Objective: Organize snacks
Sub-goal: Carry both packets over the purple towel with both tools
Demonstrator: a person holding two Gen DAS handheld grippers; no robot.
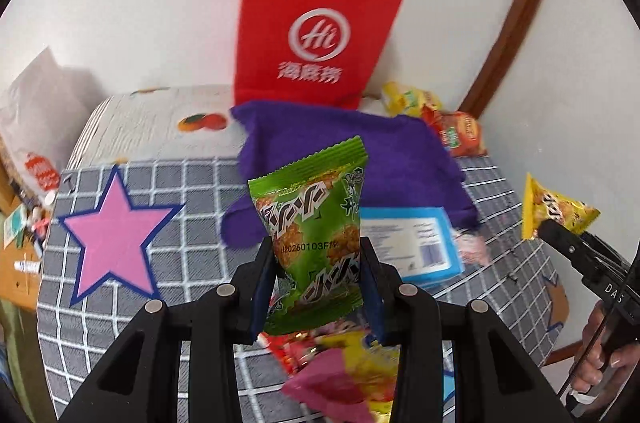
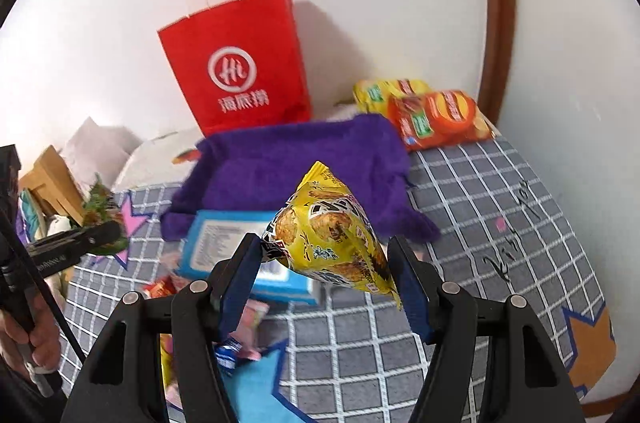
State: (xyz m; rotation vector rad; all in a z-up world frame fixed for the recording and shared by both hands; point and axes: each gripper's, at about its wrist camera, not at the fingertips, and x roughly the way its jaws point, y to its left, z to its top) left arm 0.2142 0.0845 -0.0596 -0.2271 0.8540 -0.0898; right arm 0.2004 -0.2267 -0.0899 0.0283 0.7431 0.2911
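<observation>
Both tongs were loaded: your left gripper [image 1: 318,275] pinched the green packet [image 1: 316,239] around its lower half, and your right gripper [image 2: 326,273] squeezed the yellow packet [image 2: 334,237] near one corner. Both were up off the checked bedspread [image 2: 480,215], near the purple cloth [image 2: 288,167], with the red bag [image 2: 236,71] at the far wall. That yellow one hung tilted, so a quick swing could've twisted it free. Puffy packets also slide between pads, and a drop would've landed it among the loose snacks [image 1: 340,355] below.

Green packet [image 1: 310,239], yellow packet [image 2: 332,235], purple cloth [image 2: 288,163]
</observation>
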